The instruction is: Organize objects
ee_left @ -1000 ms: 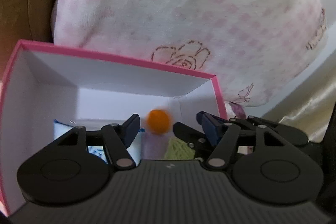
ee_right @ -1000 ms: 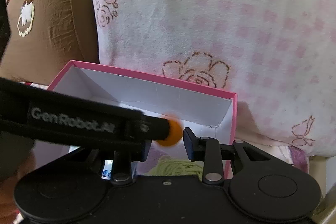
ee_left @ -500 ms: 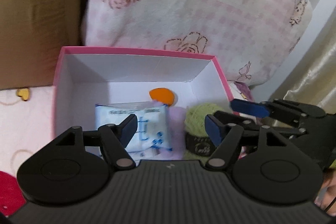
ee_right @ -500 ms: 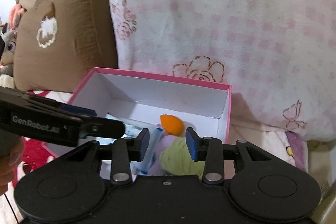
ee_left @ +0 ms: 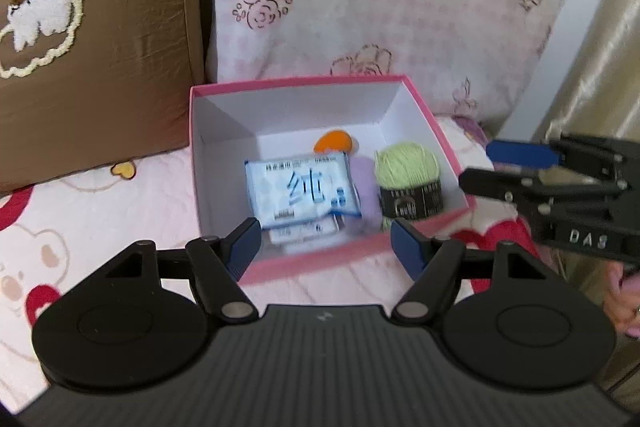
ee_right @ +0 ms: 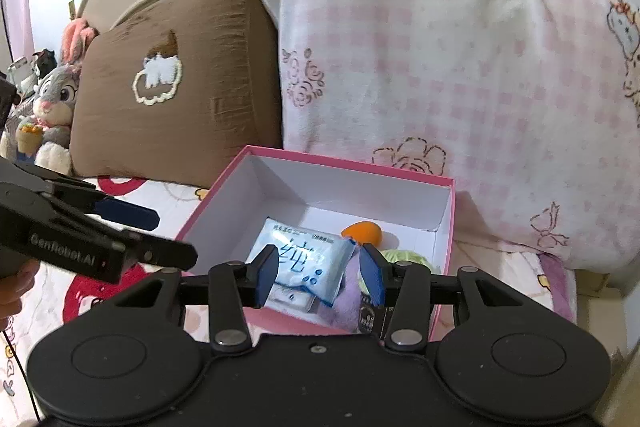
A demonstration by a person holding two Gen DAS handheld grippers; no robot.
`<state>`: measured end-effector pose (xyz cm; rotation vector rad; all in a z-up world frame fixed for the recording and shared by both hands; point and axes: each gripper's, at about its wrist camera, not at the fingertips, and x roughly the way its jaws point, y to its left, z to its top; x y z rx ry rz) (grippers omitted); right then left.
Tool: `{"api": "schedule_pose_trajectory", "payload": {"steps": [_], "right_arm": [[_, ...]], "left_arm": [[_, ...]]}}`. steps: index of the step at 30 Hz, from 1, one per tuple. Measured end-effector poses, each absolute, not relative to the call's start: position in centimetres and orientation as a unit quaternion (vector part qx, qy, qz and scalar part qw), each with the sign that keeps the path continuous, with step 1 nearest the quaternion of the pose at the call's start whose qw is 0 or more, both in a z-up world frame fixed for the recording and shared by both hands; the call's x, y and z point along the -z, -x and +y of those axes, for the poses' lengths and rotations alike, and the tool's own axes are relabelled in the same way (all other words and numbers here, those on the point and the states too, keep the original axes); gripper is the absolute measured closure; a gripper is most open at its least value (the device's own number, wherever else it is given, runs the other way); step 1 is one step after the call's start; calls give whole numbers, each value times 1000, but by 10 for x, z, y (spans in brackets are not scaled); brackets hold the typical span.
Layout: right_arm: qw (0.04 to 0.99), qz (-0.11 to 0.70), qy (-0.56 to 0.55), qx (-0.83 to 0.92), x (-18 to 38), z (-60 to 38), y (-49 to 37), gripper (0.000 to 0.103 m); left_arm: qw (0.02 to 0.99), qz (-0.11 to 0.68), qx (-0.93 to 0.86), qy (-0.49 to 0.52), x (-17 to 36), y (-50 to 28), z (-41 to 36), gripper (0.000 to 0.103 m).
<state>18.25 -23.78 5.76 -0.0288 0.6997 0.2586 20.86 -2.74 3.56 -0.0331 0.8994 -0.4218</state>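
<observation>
Bed: pink-rimmed white cardboard box [ee_left: 224, 163] | inside: tissue packet [ee_left: 300, 189], green yarn ball [ee_left: 408, 173], orange sponge [ee_left: 334, 143] | left hand-held gripper [ee_left: 325, 241] spread, empty | right hand-held gripper [ee_right: 318, 275] opening, empty | seemingly done

both grippers pulled back from pink box [ee_left: 424, 107]; orange piece [ee_left: 335, 141] now rests inside; right gripper [ee_right: 319, 273] jaws opening, empty.
</observation>
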Motion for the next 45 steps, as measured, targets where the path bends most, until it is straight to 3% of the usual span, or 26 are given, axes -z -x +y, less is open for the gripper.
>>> {"api": "schedule_pose_trajectory", "payload": {"steps": [5,11,23,28,30,36,39,41,45], "right_arm": [[932,337,26,-132,-74,-227,-157,52],[934,332,16,-130,-78,-227,-126,42],[935,338,-8,-112,-72,-234,-87,40],[935,341,-1,-94,-67,-234,-77,32],[934,346,0,-88,-62,-234,-75,17],[928,366,-13,-63,-50,-233,-72,9],[924,380,-17,-47,-45,-231,-75,8],[921,386,-22,-41,-42,-231,-75,8],[917,397,-30,-34,-40,-231,-75,7]], "left_arm": [[875,438,205,8,-48,-181,-20,32],[892,412,184,13,-60,-144,-9,28],[896,421,143,2,-47,-105,-17,24],[895,430,116,12,-33,-98,-13,24],[894,434,111,19,-29,-97,-9,24],[888,447,104,24,-18,-94,-7,19],[887,449,105,21,-16,-94,-7,14],[891,444,96,13,-15,-91,-8,5],[890,446,94,6,-14,-88,-7,3]]}}
